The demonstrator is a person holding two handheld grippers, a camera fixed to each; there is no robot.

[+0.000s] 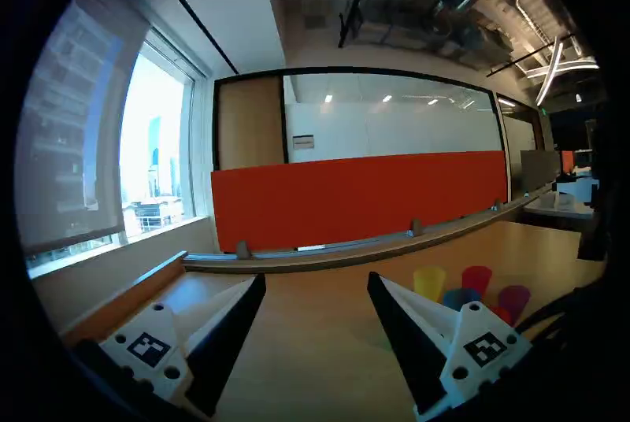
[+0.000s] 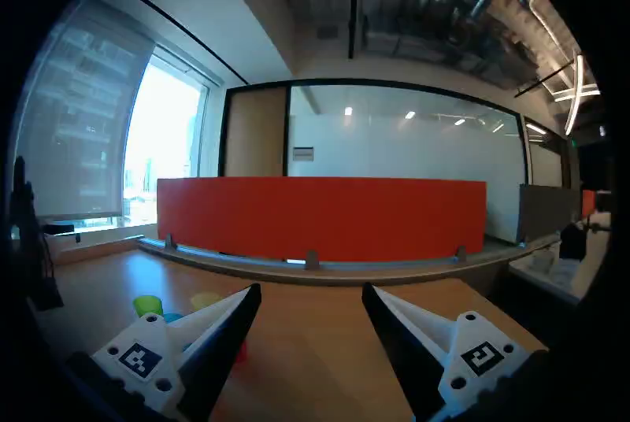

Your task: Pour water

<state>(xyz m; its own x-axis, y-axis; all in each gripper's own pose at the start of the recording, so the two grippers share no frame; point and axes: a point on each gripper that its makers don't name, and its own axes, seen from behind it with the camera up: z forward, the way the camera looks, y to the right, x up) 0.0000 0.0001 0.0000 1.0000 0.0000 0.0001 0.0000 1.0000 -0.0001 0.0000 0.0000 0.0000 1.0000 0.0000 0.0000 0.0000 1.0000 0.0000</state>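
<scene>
Left tool [image 1: 315, 275] and right tool [image 2: 311, 287] held wide open and empty above the tabletop [image 1: 315, 363], short of the cups [image 1: 476, 277], likely to line up a first grasp.

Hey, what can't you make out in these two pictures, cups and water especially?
1. Left gripper view: the blue cup sits partly behind a finger of the left gripper; its base is hidden.
2. Right gripper view: the green cup and yellow cup are cut off by a finger of the right gripper.
3. Both views: whether any cup holds water is too small to tell.
</scene>
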